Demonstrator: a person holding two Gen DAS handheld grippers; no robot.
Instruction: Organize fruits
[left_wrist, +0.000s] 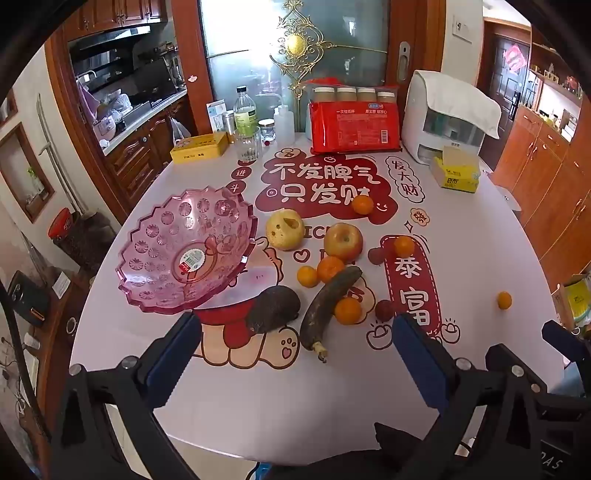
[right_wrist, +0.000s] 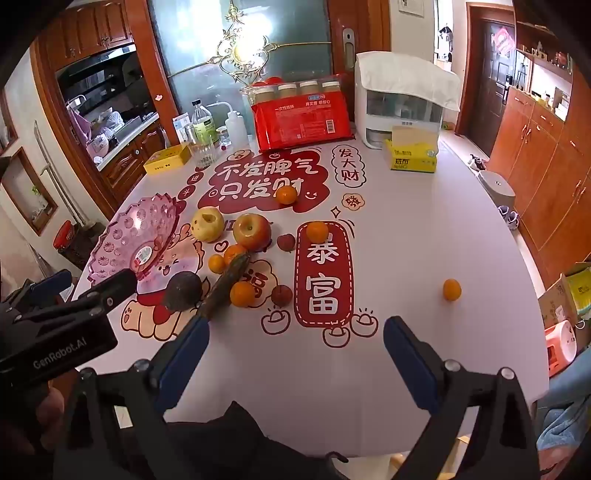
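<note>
On the table (left_wrist: 480, 240), fruit lies loose beside the empty pink bowl (left_wrist: 177, 254); both tongs gape empty; the blackened banana (left_wrist: 327, 306), likely soft, wants a gentle mid-length grip.

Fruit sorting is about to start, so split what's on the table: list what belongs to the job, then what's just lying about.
Belongs to the job:
pink bowl, yellow pear, apple, blackened banana, avocado, stray tangerine

Just lying about:
red package, yellow tin, tissue box, white appliance, clear bottle
</note>
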